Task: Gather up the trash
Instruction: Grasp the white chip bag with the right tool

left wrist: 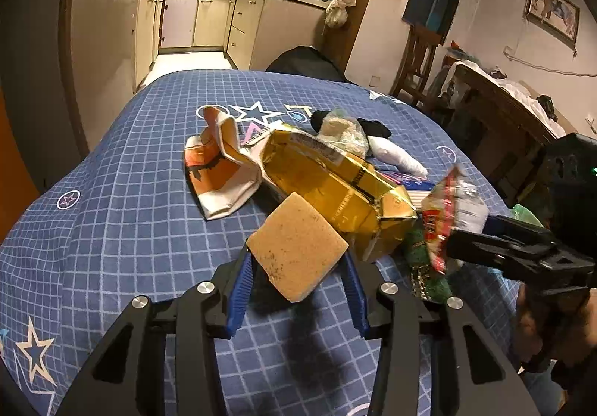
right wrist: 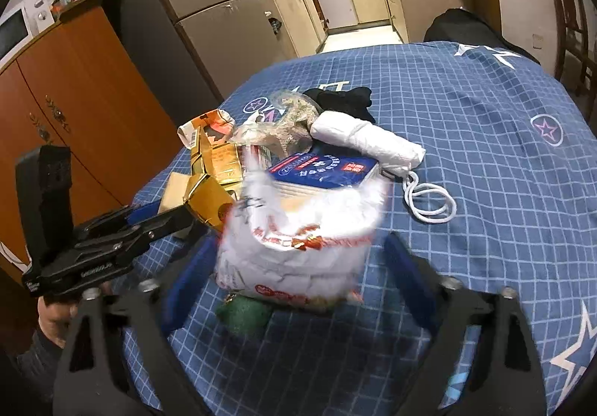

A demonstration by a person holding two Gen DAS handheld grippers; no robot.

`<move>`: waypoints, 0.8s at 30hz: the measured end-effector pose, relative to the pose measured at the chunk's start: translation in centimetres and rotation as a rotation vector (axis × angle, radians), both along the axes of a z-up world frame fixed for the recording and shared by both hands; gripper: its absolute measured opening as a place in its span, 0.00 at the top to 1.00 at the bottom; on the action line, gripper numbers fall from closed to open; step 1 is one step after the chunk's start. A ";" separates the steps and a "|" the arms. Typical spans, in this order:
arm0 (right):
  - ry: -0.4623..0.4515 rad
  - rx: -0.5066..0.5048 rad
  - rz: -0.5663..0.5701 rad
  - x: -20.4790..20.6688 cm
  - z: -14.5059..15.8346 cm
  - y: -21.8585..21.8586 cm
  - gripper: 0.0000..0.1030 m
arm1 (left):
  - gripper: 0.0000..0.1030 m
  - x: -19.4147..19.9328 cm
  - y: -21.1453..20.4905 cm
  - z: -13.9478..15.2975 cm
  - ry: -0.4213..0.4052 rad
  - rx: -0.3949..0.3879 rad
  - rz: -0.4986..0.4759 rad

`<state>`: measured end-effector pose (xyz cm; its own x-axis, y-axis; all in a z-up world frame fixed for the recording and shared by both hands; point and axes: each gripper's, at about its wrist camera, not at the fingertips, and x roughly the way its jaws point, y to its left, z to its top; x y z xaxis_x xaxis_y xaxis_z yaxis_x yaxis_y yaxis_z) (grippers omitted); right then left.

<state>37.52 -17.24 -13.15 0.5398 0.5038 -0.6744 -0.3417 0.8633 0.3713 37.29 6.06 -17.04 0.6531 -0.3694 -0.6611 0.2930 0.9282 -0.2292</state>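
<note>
The left claw (left wrist: 296,266) pinches a tan, square-cut sponge block (left wrist: 296,253) between its blue pads, the block tilted and raised over the blue checked, star-printed cloth covering the surface (left wrist: 130,229). The right claw (right wrist: 294,263) stands spread around a crumpled white plastic bag with red print (right wrist: 298,240); the bag is blurred, and I cannot tell whether the pads touch it, though a gap seems to show on each side. The rest of the trash lies heaped mid-surface: a crushed gold foil carton (left wrist: 335,184), a torn orange-and-white paper package (left wrist: 216,169), a clear bag of grainy crumbs (right wrist: 291,121), a rolled white cloth bundle with a looped cord (right wrist: 373,143), a blue-and-white printed box (right wrist: 324,169), a dark cloth (right wrist: 343,98) and a green scrubby wad (right wrist: 242,311) under the white bag. The risks, as I judge them: the sponge is held by one end, so a quick swing could let it pivot or slip out; the slack bag could fold away from the pads and be caught only by a thin edge, then tear or spill. The two claws work close together, so one could knock the other or shove the gold carton aside.
</note>
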 end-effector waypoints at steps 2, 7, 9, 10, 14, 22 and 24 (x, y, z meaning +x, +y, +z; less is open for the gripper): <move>0.005 0.003 0.003 0.0 -0.2 0.1 0.42 | 0.57 -0.2 -0.4 0.0 -0.003 0.009 0.005; -0.036 -0.018 -0.029 -1.1 0.5 -0.1 0.49 | 0.58 -0.7 -0.5 0.0 -0.009 0.013 0.036; -0.057 -0.020 -0.047 -1.7 1.1 -0.5 0.51 | 0.59 -1.0 -0.3 0.1 -0.009 0.004 0.050; -0.066 -0.023 -0.057 -2.0 1.3 -0.7 0.51 | 0.59 -1.1 -0.2 0.1 -0.010 0.004 0.061; -0.091 -0.044 -0.066 -3.0 2.1 -0.9 0.51 | 0.60 -1.5 0.1 0.4 -0.011 -0.010 0.081; -0.137 -0.085 -0.102 -4.8 3.6 -1.8 0.51 | 0.61 -4.1 -0.4 3.4 -0.074 -0.023 0.097; -0.157 -0.097 -0.113 -5.3 4.3 -2.1 0.51 | 0.61 -4.7 -0.7 4.2 -0.086 -0.024 0.097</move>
